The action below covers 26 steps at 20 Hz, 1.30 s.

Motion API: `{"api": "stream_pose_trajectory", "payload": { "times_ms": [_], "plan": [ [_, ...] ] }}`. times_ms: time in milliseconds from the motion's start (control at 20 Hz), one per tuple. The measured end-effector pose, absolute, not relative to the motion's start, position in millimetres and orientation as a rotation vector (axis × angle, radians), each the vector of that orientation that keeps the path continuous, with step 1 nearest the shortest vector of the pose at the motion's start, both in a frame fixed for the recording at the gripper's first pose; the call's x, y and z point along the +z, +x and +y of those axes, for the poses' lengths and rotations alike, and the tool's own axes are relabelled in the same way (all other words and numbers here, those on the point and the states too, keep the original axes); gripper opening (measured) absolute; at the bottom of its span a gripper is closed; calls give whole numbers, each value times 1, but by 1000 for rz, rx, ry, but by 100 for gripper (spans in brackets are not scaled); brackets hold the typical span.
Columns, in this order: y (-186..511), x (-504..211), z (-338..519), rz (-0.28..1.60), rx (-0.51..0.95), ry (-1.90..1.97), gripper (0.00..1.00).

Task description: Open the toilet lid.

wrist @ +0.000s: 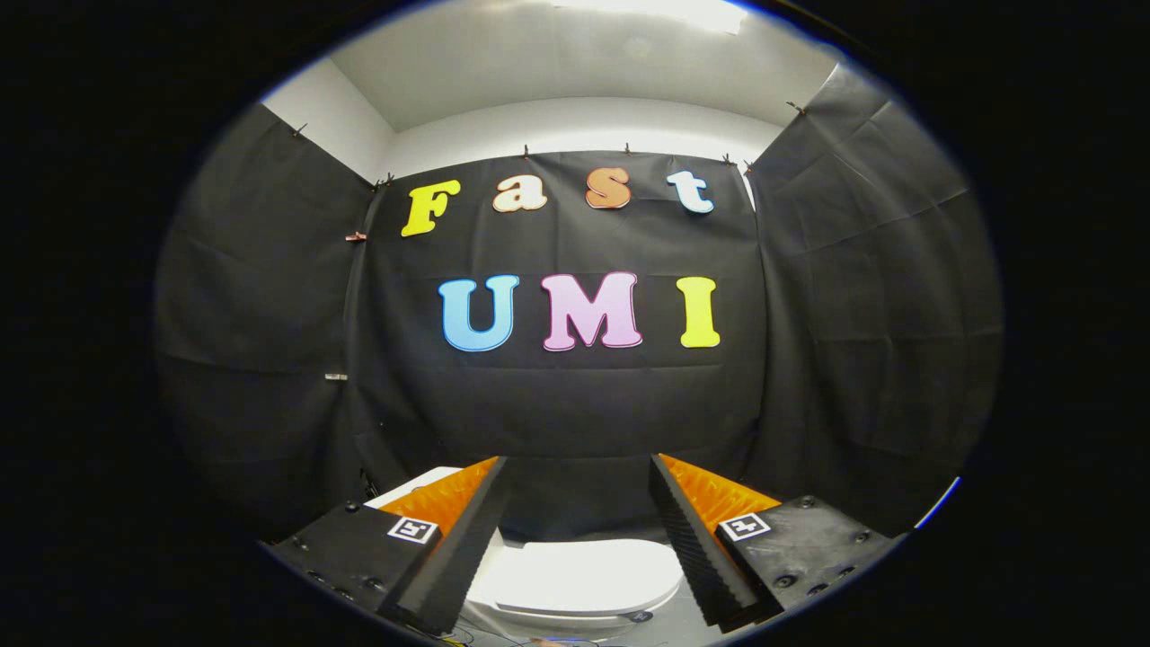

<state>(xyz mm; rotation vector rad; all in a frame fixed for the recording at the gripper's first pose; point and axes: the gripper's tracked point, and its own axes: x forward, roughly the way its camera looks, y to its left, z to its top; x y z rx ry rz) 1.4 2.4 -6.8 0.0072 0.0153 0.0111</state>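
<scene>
Nearest are the two fingers of the gripper, standing wide apart with nothing held between them; each finger has a black ribbed inner face, an orange outer side, and a small square black-and-white marker on its dark base block. Between the fingers and below them lies the white toilet lid, closed flat over the bowl, its rounded front edge pointing toward the right finger. The lid sits under the gap rather than at the level of the pads, and neither finger touches it. Part of the toilet's white body shows just outside the left finger, behind its orange side. A few thin cables lie at the foot of the toilet, close under the fingers. Beyond the fingertips hangs the black cloth wall of the booth, pinned up with small clips along its top edge, and above it a white ceiling with a bright light.
</scene>
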Motion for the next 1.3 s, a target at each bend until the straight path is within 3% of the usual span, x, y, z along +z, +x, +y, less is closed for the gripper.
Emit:
{"api": "stream_pose_trajectory", "payload": {
  "times_ms": [650,1300],
  "plan": [
    [16,-32,-29,56,-34,83,98],
    [41,-148,-140,232,-177,311,97]
  ]
}}
